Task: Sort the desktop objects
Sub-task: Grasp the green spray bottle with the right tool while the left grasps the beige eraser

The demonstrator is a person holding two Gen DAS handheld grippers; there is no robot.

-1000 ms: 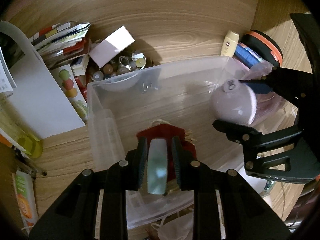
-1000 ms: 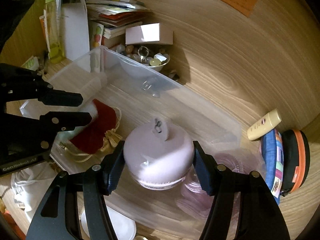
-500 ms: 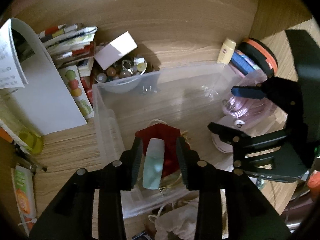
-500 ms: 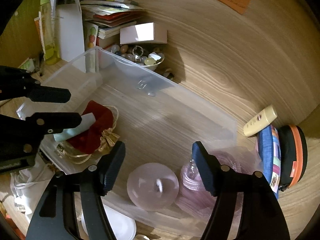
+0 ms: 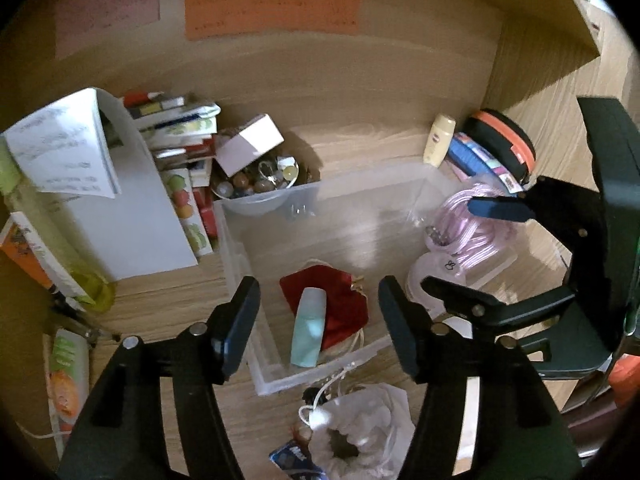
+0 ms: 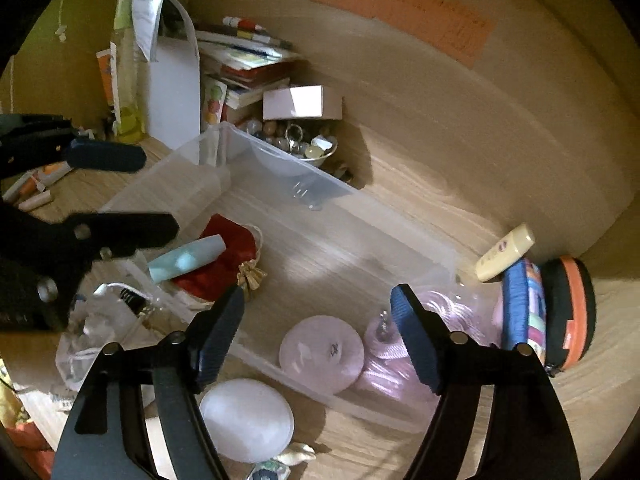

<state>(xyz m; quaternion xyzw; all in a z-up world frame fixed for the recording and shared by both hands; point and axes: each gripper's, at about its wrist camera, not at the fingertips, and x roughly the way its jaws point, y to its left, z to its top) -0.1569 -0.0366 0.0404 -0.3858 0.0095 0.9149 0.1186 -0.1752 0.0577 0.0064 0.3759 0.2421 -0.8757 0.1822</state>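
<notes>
Left gripper (image 5: 316, 320): opening, empty | right gripper (image 6: 316, 332): opening, empty | tube (image 5: 308, 332) and round case (image 6: 322, 354) lie sorted inside clear bin (image 5: 360, 184)

Landmark: clear plastic bin (image 5: 240, 248).
Left gripper (image 5: 316, 330): held above the bin's near end, jaws opening, nothing pressed.
Pale green tube (image 5: 308, 330): laid inside the bin on a red pouch (image 5: 340, 304).
White drawstring bag (image 5: 360, 424): seen just outside the bin's near wall.

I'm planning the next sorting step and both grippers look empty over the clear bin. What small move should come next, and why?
Probably lift both grippers clear of the clear bin. The left gripper is opening above the pale green tube, which lies on the red pouch; the right gripper is opening above the pink round case. Neither touches its item, and loose things like the white round lid still wait outside.
</notes>
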